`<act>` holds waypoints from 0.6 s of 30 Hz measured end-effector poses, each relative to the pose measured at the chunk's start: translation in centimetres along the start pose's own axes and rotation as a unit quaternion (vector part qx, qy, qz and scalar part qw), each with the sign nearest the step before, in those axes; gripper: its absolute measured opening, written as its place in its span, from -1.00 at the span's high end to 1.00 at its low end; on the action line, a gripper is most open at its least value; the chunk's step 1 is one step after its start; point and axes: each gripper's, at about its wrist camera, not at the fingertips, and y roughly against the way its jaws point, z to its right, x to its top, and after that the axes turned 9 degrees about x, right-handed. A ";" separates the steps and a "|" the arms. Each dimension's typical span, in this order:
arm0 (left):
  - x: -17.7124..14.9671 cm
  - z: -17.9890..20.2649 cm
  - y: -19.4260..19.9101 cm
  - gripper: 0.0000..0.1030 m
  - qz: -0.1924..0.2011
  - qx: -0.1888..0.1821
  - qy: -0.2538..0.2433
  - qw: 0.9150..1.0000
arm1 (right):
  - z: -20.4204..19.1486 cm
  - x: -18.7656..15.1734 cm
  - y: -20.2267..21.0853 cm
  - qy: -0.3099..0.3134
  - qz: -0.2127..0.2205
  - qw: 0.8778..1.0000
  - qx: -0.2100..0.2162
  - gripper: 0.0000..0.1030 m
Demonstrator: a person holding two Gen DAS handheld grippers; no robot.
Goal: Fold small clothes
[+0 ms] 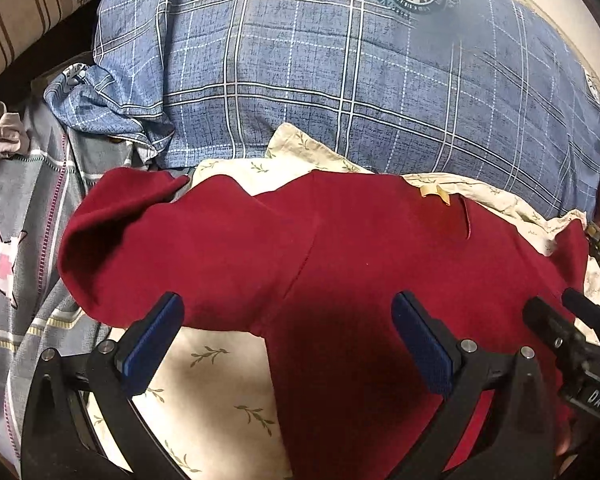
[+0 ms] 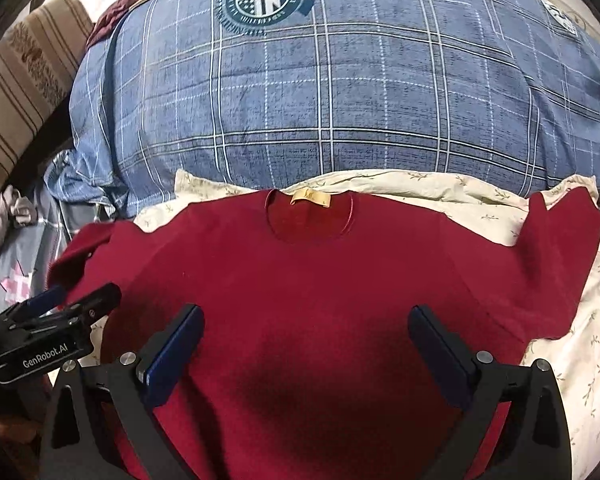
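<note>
Red sweater [image 2: 320, 280] spread flat on a floral sheet [image 2: 580, 340].
Left tool [image 1: 288, 344] and right tool [image 2: 306, 356] hover above it, both released, grasping nothing.

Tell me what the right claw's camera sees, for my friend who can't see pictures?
A dark red T-shirt lies spread flat, neck label up, on a cream leaf-print sheet, with the open right claw hovering over its middle. Behind it is a big blue checked quilt, and the left claw is by the shirt's left sleeve.
</note>
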 end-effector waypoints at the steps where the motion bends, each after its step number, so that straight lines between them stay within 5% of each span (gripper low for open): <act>1: 0.0 0.1 -0.1 -1.00 0.000 0.001 0.000 1.000 | -0.1 0.0 -0.2 0.003 -0.001 1.000 -0.002 -0.97; 18: 0.2 1.7 -0.8 -1.00 0.005 0.012 -0.035 0.999 | 1.7 -0.1 -0.5 -0.030 0.013 0.999 0.006 -0.99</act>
